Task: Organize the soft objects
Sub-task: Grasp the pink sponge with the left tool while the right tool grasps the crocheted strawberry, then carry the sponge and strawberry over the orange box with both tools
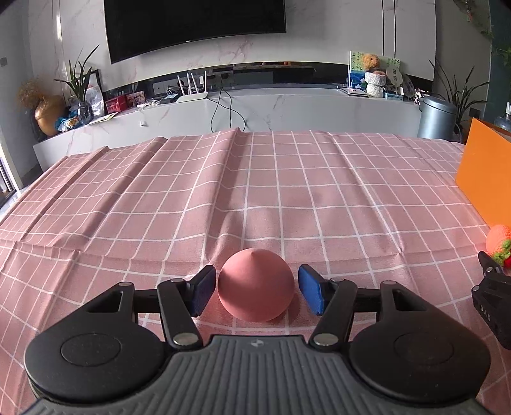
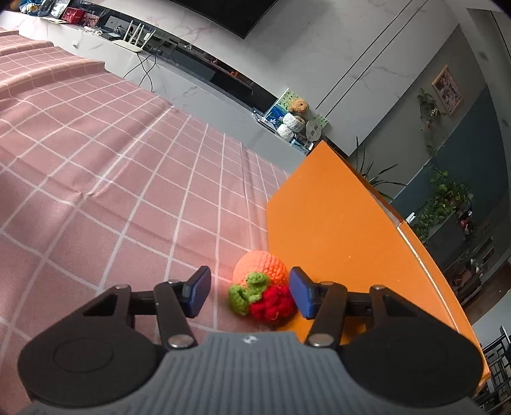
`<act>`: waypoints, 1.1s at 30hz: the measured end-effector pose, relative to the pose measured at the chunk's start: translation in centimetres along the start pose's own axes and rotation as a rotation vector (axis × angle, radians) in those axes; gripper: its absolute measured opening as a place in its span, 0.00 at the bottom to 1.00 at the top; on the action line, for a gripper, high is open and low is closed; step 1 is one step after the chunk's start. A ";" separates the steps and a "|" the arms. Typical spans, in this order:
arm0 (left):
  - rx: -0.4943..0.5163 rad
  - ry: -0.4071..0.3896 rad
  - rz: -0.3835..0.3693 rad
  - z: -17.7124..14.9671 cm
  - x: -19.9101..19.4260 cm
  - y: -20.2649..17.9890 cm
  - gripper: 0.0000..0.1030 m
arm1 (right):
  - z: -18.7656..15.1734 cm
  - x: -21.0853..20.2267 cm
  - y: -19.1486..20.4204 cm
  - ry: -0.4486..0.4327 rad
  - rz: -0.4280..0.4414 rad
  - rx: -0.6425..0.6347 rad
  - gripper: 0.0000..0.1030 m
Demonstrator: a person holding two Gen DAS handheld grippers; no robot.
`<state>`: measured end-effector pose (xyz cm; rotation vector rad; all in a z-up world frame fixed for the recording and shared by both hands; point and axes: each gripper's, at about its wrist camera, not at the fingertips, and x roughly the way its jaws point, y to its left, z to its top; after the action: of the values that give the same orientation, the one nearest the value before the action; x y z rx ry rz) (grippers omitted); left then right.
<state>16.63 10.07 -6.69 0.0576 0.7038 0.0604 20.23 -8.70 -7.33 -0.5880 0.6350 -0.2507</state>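
Because the pink ball (image 1: pixel 255 284) sits between your left gripper (image 1: pixel 255 290) pads, jaws wide and holding nothing, a skewed squeeze may roll it away. Your right gripper (image 2: pixel 247 292), equally open and empty, brackets the crochet toy (image 2: pixel 260 287) against the orange box (image 2: pixel 335 230); its far pad may snag there. Creased checked cloth (image 1: pixel 223 191); TV (image 1: pixel 194 25) beyond.

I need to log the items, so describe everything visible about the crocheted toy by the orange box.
The crocheted toy is knitted yarn in three parts: an orange ribbed dome, green leaf-like loops, and a bumpy red cluster nearest the camera. It lies on the pink checked tablecloth, right against the orange box. The right tool is open around it, blue pads on either side; the right pad sits close to the red part, though contact is unclear.
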 end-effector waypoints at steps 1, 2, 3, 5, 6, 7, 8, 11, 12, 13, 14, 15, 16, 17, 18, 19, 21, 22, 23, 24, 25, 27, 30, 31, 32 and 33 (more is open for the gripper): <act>-0.001 0.005 0.002 -0.1 0.1 0.0 0.68 | 0.0 0.2 0.1 0.005 0.000 -0.005 0.52; 0.000 0.008 0.013 -0.1 0.3 -0.1 0.68 | -0.1 0.2 0.2 0.000 -0.008 -0.007 0.51; 0.001 0.013 0.020 -0.2 0.5 -0.2 0.68 | -0.1 0.3 0.3 -0.002 -0.013 -0.008 0.51; 0.004 0.018 0.031 -0.3 0.8 -0.4 0.68 | -0.1 0.3 0.4 0.002 -0.023 -0.013 0.49; 0.009 0.020 0.037 -0.3 0.9 -0.5 0.66 | -0.1 0.4 0.4 0.005 -0.025 -0.015 0.48; 0.010 0.022 0.044 -0.4 1.0 -0.5 0.63 | -0.2 0.4 0.4 0.008 -0.032 -0.019 0.46; 0.009 0.024 0.049 -0.4 1.1 -0.4 0.62 | -0.3 0.4 0.3 0.007 -0.039 -0.021 0.42; -0.008 0.024 0.043 -0.5 1.2 -0.1 0.58 | -0.3 0.2 0.0 0.002 -0.022 -0.012 0.40; -0.004 0.020 0.043 -0.5 1.2 0.0 0.58 | -0.4 0.2 -0.1 0.000 -0.016 -0.009 0.39; 0.003 0.017 0.045 -0.5 1.3 -0.1 0.57 | -0.4 0.1 -0.2 -0.002 -0.010 -0.007 0.39; 0.010 0.018 0.047 -0.5 1.3 -0.2 0.56 | -0.4 0.0 -0.3 -0.006 -0.004 -0.005 0.39; 0.014 0.017 0.049 -0.5 1.2 -0.3 0.55 | -0.4 -0.1 -0.4 -0.009 0.005 0.001 0.39; 0.014 0.018 0.047 -0.5 1.2 -0.2 0.54 | -0.4 -0.2 -0.5 -0.010 0.013 0.005 0.39; 0.011 0.021 0.046 -0.4 1.2 -0.2 0.54 | -0.4 -0.3 -0.6 -0.009 0.019 0.009 0.39; 0.007 0.023 0.044 -0.3 1.2 -0.2 0.53 | -0.4 -0.4 -0.8 -0.011 0.033 0.021 0.38; 0.003 0.025 0.038 -0.2 1.2 -0.2 0.52 | -0.4 -0.6 -0.9 -0.014 0.049 0.031 0.38; 0.001 0.030 0.024 -0.1 1.2 -0.1 0.52 | -0.3 -0.9 -1.0 -0.021 0.077 0.039 0.38; 0.008 0.031 0.022 -0.1 1.1 -0.2 0.51 | -0.3 -1.1 -1.0 -0.028 0.093 0.043 0.38; 0.016 0.031 0.021 -0.2 1.1 -0.3 0.51 | -0.3 -1.3 -1.0 -0.036 0.104 0.044 0.38; 0.020 0.028 0.018 -0.2 1.0 -0.4 0.51 | -0.3 -1.5 -1.0 -0.043 0.116 0.045 0.38; 0.023 0.024 0.013 -0.2 0.9 -0.4 0.51 | -0.3 -1.8 -1.0 -0.049 0.126 0.045 0.38; 0.028 0.012 0.006 0.0 0.5 -0.6 0.51 | -0.4 -2.3 -1.1 -0.061 0.139 0.049 0.37; 0.035 -0.011 -0.011 0.1 -0.3 -0.9 0.51 | -0.3 -3.4 -1.5 -0.081 0.159 0.062 0.36; 0.038 -0.017 -0.019 0.2 -0.6 -1.1 0.51 | -0.3 -3.8 -1.7 -0.090 0.166 0.069 0.36; 0.041 -0.023 -0.024 0.2 -0.8 -1.2 0.51 | -0.2 -4.1 -2.0 -0.099 0.172 0.075 0.36; 0.042 -0.031 -0.030 0.3 -1.2 -1.3 0.51 | -0.2 -4.5 -2.2 -0.107 0.174 0.079 0.36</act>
<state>15.98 8.64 -5.82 0.0880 0.6750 0.0161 16.46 -8.77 -3.99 -0.4635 0.5661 -0.0799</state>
